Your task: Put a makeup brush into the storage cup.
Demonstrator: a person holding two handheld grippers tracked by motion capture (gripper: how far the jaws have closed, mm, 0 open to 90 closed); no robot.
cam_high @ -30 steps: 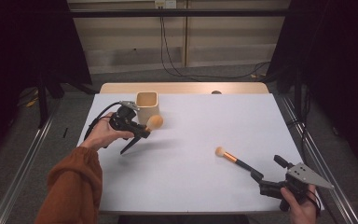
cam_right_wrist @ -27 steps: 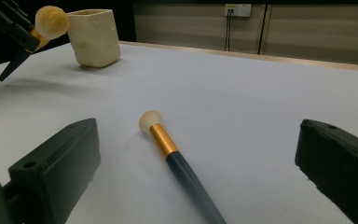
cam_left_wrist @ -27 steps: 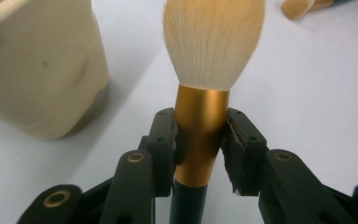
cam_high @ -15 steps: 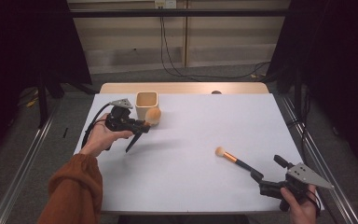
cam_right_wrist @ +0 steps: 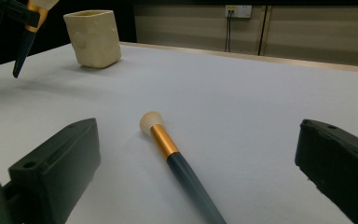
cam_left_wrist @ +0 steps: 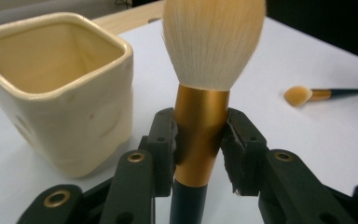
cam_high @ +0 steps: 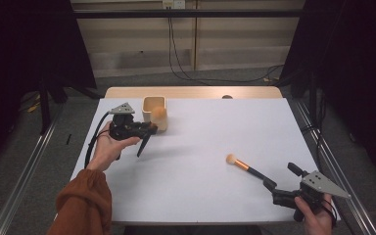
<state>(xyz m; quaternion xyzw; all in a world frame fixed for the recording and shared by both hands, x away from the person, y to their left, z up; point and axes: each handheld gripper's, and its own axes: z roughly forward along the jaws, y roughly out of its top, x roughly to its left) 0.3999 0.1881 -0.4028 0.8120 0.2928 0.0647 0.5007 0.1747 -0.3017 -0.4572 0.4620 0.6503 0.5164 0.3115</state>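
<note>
While our left gripper (cam_high: 144,131) clamps the gold ferrule of a large brush (cam_left_wrist: 205,88), we hold it lifted at the far left of the white table (cam_high: 200,186), its bristles just beside the cream cup (cam_high: 154,110) and its dark handle slanting down and near. Farther right a small brush (cam_high: 247,167) lies flat, and at the near right our right gripper (cam_high: 280,180) stands open, its jaws wide apart near the handle's end.

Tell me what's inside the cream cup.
The cream cup looks empty as far as its inner walls show in the left gripper view; its bottom is hidden by the rim. The big brush is outside it.
</note>
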